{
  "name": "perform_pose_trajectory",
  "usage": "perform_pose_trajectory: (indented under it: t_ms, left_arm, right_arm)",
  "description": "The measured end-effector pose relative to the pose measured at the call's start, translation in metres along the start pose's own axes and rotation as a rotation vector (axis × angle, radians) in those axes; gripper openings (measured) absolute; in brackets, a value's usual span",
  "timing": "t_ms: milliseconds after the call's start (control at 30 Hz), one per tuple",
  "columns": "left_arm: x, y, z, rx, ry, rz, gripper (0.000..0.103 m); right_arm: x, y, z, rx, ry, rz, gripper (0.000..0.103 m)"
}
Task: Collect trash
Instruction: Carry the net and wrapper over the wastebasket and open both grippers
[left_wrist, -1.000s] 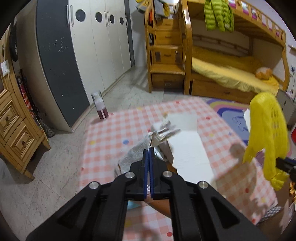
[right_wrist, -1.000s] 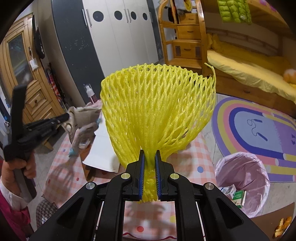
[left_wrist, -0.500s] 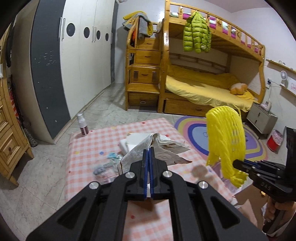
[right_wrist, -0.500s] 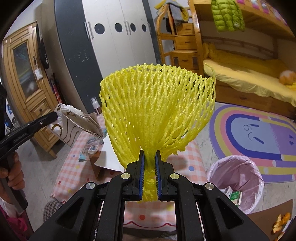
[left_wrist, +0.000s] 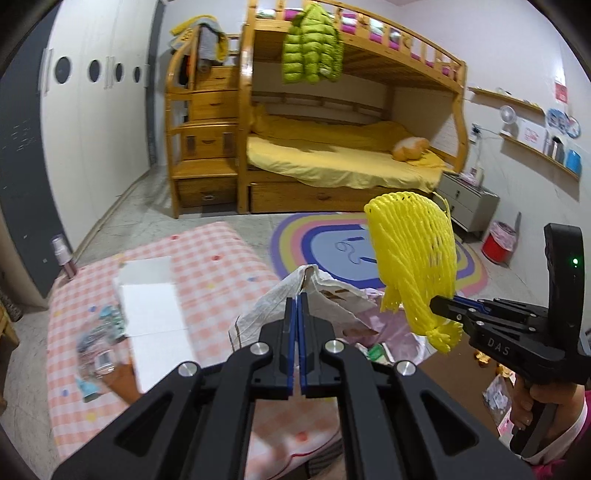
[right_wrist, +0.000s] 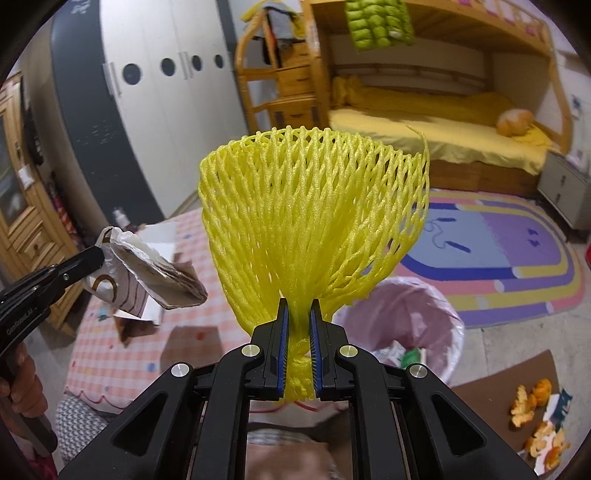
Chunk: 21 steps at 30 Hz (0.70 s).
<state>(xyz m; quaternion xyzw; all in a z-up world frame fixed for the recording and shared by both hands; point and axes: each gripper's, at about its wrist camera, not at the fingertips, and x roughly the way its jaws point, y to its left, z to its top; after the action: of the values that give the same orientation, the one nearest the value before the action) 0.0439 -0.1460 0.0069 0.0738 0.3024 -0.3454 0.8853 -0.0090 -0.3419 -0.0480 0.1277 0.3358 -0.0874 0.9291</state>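
Even, bright indoor light fills both views, with soft shadows only. Fisheye distortion bends the bunk bed (left_wrist: 351, 110) and wardrobe (right_wrist: 122, 110) toward the rims, and black vignette cuts every corner. In the left wrist view, motion blur smears the litter at 8 o'clock on the checked cloth (left_wrist: 207, 266). The yellow foam net (right_wrist: 314, 218) is sharp in the right wrist view; the background toward 12 o'clock looks slightly soft.

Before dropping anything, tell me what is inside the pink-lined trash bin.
Inside the pink-lined trash bin, white and green packaging shows. The yellow foam net covers its near-left part; deeper contents cannot be seen.
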Motion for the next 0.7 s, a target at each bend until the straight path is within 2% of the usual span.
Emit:
perform_pose_trajectory:
  t_ms: [167, 367, 433, 467, 500, 700]
  left_arm:
    - [0.036, -0.036, 0.000, 0.041, 0.032, -0.074, 0.000]
    - [0.070, -0.060, 0.000, 0.079, 0.067, -0.097, 0.000]
    - [0.079, -0.064, -0.001, 0.084, 0.079, -0.102, 0.000]
    - [0.085, -0.066, -0.001, 0.089, 0.087, -0.103, 0.000]
    - [0.091, -0.069, -0.001, 0.094, 0.095, -0.106, 0.000]
    - [0.119, -0.083, -0.003, 0.110, 0.135, -0.137, 0.000]
  right_arm:
    - [0.018, -0.049, -0.016, 0.066, 0.057, -0.083, 0.011]
    - [0.061, -0.086, -0.030, 0.126, 0.141, -0.114, 0.016]
    - [0.074, -0.095, -0.033, 0.145, 0.164, -0.107, 0.032]
    - [0.080, -0.100, -0.034, 0.157, 0.169, -0.110, 0.048]
    - [0.084, -0.105, -0.035, 0.167, 0.172, -0.111, 0.057]
    - [0.084, -0.122, -0.037, 0.206, 0.153, -0.125, 0.058]
